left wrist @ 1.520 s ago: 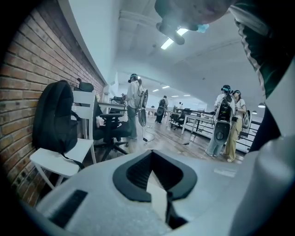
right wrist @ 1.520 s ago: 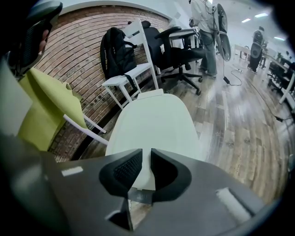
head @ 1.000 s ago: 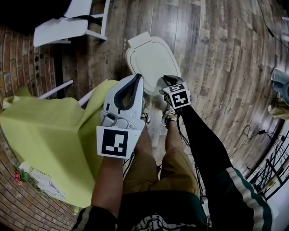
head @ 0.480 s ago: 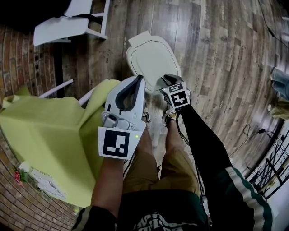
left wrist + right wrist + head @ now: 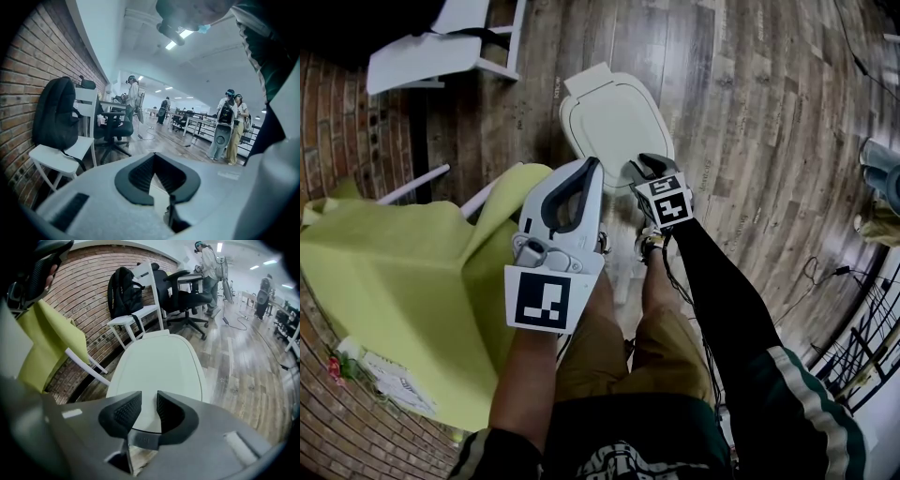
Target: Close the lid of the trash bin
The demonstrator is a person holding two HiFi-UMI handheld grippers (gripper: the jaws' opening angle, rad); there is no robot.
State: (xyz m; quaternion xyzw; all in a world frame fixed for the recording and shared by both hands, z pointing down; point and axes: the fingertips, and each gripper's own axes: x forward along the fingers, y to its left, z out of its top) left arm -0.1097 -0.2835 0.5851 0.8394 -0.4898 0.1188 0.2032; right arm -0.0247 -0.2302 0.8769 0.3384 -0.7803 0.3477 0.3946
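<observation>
The trash bin lid [image 5: 614,122] lies flat and closed on the wood floor [image 5: 750,141], just beyond my feet. My right gripper [image 5: 639,169] is at its near edge; the jaws stand apart, have just been opening, and clamp nothing. My left gripper [image 5: 589,167], just left of it, is closed and empty.
</observation>
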